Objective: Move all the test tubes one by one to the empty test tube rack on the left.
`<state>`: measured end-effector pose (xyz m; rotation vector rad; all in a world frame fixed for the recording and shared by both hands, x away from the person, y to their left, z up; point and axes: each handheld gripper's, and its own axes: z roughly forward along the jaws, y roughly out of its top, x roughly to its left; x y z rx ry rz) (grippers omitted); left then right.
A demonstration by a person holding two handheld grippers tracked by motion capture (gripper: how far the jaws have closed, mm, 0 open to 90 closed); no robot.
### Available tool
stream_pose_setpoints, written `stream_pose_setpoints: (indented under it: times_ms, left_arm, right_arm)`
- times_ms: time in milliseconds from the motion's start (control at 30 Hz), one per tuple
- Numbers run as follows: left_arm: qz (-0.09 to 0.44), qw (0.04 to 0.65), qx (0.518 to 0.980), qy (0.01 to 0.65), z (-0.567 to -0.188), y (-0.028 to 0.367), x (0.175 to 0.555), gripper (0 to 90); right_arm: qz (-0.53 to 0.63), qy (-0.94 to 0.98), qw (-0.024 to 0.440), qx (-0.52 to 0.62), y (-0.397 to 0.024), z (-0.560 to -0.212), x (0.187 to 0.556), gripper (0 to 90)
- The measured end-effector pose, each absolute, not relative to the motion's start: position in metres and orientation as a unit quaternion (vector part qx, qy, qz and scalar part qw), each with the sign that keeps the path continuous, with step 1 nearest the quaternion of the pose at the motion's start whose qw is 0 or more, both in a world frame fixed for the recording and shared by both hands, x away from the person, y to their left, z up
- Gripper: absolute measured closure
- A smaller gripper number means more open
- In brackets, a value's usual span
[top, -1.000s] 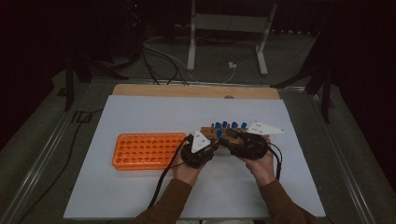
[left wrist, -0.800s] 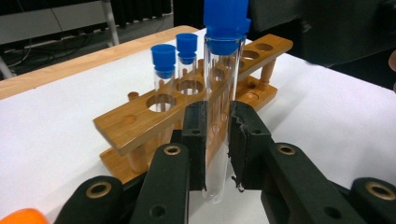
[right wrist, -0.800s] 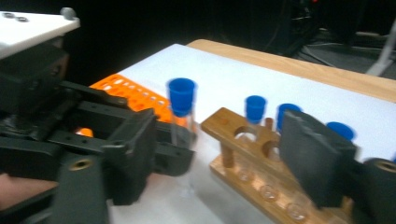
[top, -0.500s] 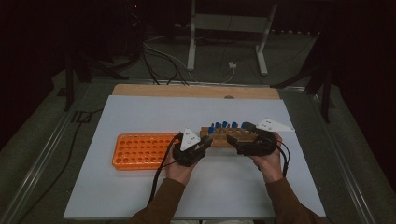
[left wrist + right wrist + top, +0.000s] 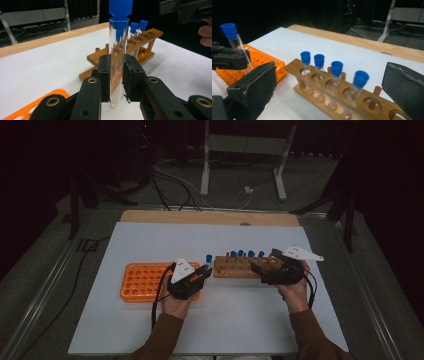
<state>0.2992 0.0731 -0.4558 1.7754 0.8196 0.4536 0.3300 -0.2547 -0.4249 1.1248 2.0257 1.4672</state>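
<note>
While the left hand-held gripper [image 5: 116, 82] pinches a clear blue-capped test tube [image 5: 118, 62] upright at mid-frame of the left gripper view, we read the step as a transfer: tube out of the wooden rack [image 5: 245, 266], headed for the orange rack [image 5: 142, 281] at centre-left of the high view. In that view the tube [image 5: 208, 259] sits between the two racks, just left of the wooden one, off the tabletop [image 5: 165, 237]. The right hand-held gripper [image 5: 261, 268] sits at the wooden rack's right end, jaws spread wide; they have just been opening, and the right gripper view shows nothing pressed between its pads, only the rack beyond them. Four blue-capped tubes [image 5: 336, 82] stand in a row in the wooden rack [image 5: 352, 107], with empty holes at lower right of that frame. The orange rack's holes look empty as far as we can tell. The tube itself seems empty, maybe a faint tint at the bottom, hard to tell. Next move, in our judgement: carry the tube left over an orange hole, keep it vertical, lower it in, then release.
</note>
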Motion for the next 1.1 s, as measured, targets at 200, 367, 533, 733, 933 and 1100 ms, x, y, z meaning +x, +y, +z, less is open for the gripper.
stream_pose_setpoints:
  times_ms: [200,367,533,733,933,1100]
  left_arm:
    - [0.195,0.532,0.747,0.348,-0.459,0.083,0.295,78.1]
    - [0.197,0.528,0.748,0.35,-0.462,0.091,0.29,78.1]
    - [0.196,0.526,0.748,0.355,-0.466,0.099,0.285,78.1]
    - [0.194,0.518,0.752,0.358,-0.471,0.105,0.28,78.0]
    - [0.189,0.505,0.76,0.362,-0.479,0.108,0.278,78.0]
    - [0.188,0.487,0.774,0.36,-0.484,0.107,0.276,78.0]
  right_arm:
    - [0.524,0.719,0.199,0.41,-0.261,-0.425,0.331,0.0]
    - [0.525,0.717,0.201,0.412,-0.264,-0.425,0.331,0.0]
    - [0.526,0.715,0.2,0.415,-0.266,-0.425,0.331,0.0]
    - [0.525,0.714,0.2,0.417,-0.266,-0.426,0.331,0.0]
    - [0.527,0.713,0.201,0.417,-0.267,-0.426,0.331,0.0]
    - [0.528,0.712,0.201,0.417,-0.268,-0.426,0.33,0.0]
